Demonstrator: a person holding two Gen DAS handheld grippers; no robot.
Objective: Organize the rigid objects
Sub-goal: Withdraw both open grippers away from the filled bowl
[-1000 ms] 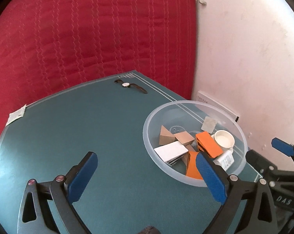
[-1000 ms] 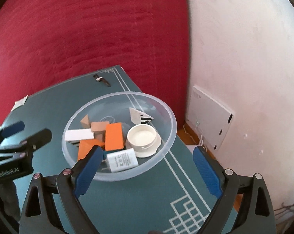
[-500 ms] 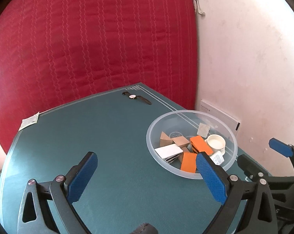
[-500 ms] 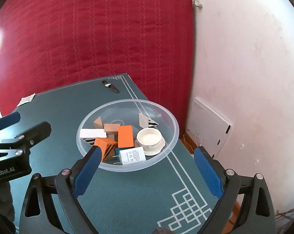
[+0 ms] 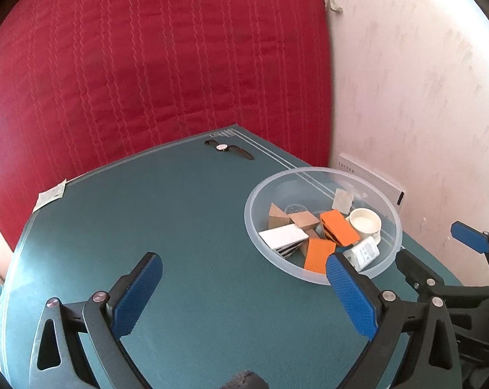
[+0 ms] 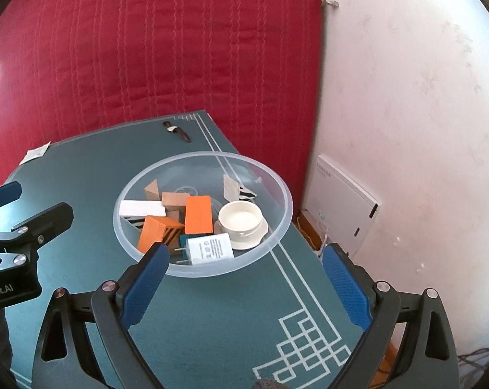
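Bowl (image 6: 278,194) first: it is clear plastic and sits on the teal mat (image 5: 186,220) toward the table's right side, near the white wall (image 6: 406,113). From my right wrist view I count its load: two orange blocks (image 6: 198,214), one lying flat and one tipped to show black stripes, a white block (image 6: 142,209), plain wooden wedges and a cube (image 6: 173,200), a cream cup on its saucer (image 6: 239,220), a striped triangular piece (image 6: 234,188) leaning on the far wall of the bowl, and a white plug adapter (image 6: 208,249) with its prongs pointing left.

My right gripper (image 6: 244,275) hangs above the mat at the bowl's near edge, blue pads spread wide with nothing between them. My left gripper (image 5: 241,287) hovers over bare mat to the left of the bowl, its fingers likewise wide apart and empty; its right pad overlaps the bowl's near rim in the left wrist view, but I cannot tell whether it touches.

Away from the bowl, a wristwatch (image 5: 229,148) lies flat near the mat's far corner, and a small paper packet (image 5: 51,194) rests at the far left edge. A red quilted cover (image 5: 147,64) fills the background.
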